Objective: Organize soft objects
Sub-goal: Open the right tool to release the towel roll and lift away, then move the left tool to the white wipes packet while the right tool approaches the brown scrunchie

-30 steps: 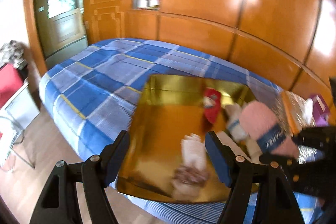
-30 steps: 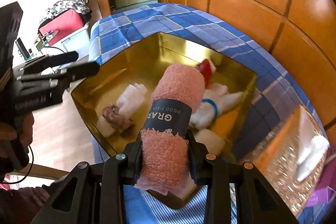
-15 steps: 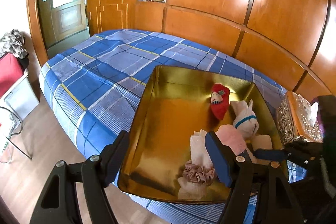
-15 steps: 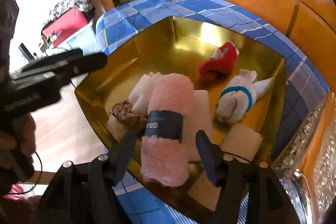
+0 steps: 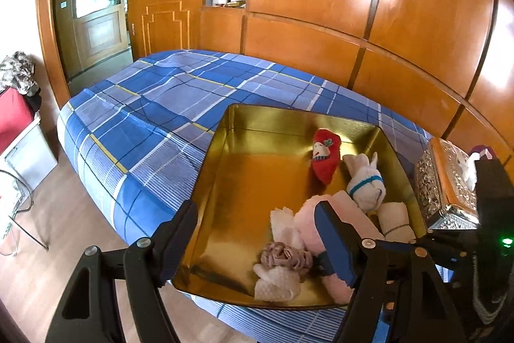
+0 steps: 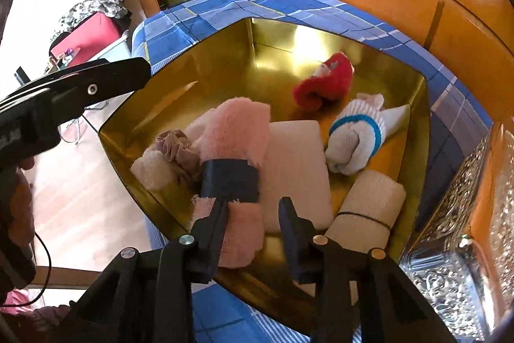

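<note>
In the shiny gold metal tray [image 6: 180, 85] lies the rolled pink towel [image 6: 234, 137] — right gripper [image 6: 253, 214] closing, unclamped; left gripper [image 5: 257, 233] apart, empty.

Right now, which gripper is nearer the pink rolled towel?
Right. The right gripper is at the pink rolled towel, jaws closing beside its near end. The left gripper hovers open, short of it.

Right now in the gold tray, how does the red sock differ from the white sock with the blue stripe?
The red sock is bright red with a small figure on it; the white sock is plain apart from one blue band. The red sock lies nearer the far wall of the gold tray; the white sock lies nearer. Both are bundled up.
</note>
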Action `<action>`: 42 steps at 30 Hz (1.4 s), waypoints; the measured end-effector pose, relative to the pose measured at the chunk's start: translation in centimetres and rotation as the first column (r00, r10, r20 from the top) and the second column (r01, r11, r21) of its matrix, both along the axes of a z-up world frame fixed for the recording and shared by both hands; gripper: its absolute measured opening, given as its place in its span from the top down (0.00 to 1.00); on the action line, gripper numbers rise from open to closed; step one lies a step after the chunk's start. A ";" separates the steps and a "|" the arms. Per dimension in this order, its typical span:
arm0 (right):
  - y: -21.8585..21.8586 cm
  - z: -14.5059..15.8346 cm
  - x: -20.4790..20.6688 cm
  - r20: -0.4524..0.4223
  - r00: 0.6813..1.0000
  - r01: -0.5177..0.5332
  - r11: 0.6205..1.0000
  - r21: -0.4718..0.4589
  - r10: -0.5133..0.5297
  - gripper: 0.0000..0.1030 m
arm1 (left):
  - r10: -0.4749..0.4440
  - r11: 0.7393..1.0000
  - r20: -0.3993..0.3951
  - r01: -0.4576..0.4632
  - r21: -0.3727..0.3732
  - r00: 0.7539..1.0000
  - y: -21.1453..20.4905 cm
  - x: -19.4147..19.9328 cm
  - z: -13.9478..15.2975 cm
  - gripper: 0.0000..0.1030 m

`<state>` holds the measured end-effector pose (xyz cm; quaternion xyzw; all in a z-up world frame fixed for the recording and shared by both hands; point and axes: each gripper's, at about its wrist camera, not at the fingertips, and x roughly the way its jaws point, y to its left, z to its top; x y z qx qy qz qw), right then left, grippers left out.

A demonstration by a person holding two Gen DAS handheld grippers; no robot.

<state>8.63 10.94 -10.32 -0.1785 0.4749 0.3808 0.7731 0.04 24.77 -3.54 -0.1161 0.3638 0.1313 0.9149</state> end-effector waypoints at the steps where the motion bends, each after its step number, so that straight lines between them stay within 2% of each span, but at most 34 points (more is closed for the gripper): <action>1: -0.2 0.0 -0.1 -0.001 1.000 0.005 1.000 0.006 -0.005 0.69 | -0.004 1.000 0.001 0.004 0.003 1.000 -0.2 0.0 0.0 0.27; 8: -1.2 0.9 -0.5 0.034 0.999 0.041 0.999 0.015 -0.041 0.68 | -0.048 0.999 0.002 0.048 0.012 0.999 -1.9 0.0 0.0 0.26; 13: -2.8 2.9 -1.2 0.129 0.987 0.095 0.995 0.032 -0.099 0.68 | -0.063 0.998 0.007 0.063 0.015 0.998 -2.5 -0.1 0.1 0.26; 21: -6.7 6.0 -2.0 0.235 0.948 0.197 0.976 0.093 -0.214 0.66 | -0.108 0.994 0.002 0.107 0.013 0.994 -4.0 -0.2 -0.1 0.26; 27: -12.3 8.8 -2.3 0.260 0.904 0.295 0.934 0.200 -0.341 0.61 | -0.161 0.987 0.003 0.161 0.019 0.987 -5.5 -0.2 -0.1 0.26; 31: -17.6 9.8 -2.6 0.258 0.854 0.393 0.885 0.249 -0.452 0.60 | -0.211 0.977 0.003 0.211 0.019 0.977 -6.7 -0.1 -0.2 0.26; 34: -22.4 10.2 -2.7 0.245 0.794 0.497 0.826 0.266 -0.556 0.60 | -0.264 0.964 0.004 0.264 0.018 0.965 -8.1 0.0 -0.1 0.26; 36: -26.0 10.4 -2.7 0.229 0.742 0.572 0.773 0.274 -0.630 0.60 | -0.307 0.952 0.002 0.307 0.011 0.952 -9.2 0.1 0.0 0.26; 39: -31.7 10.5 -2.7 0.190 0.644 0.687 0.669 0.284 -0.741 0.60 | -0.359 0.933 0.001 0.359 0.017 0.933 -10.9 0.4 0.4 0.27; 41: -36.0 10.8 -3.2 0.160 0.562 0.756 0.583 0.297 -0.811 0.60 | -0.402 0.915 0.005 0.402 0.022 0.915 -12.3 0.5 0.8 0.27; 42: -37.6 10.9 -3.5 0.154 0.526 0.782 0.546 0.301 -0.837 0.60 | -0.441 0.897 0.005 0.441 0.022 0.897 -13.5 0.6 1.1 0.27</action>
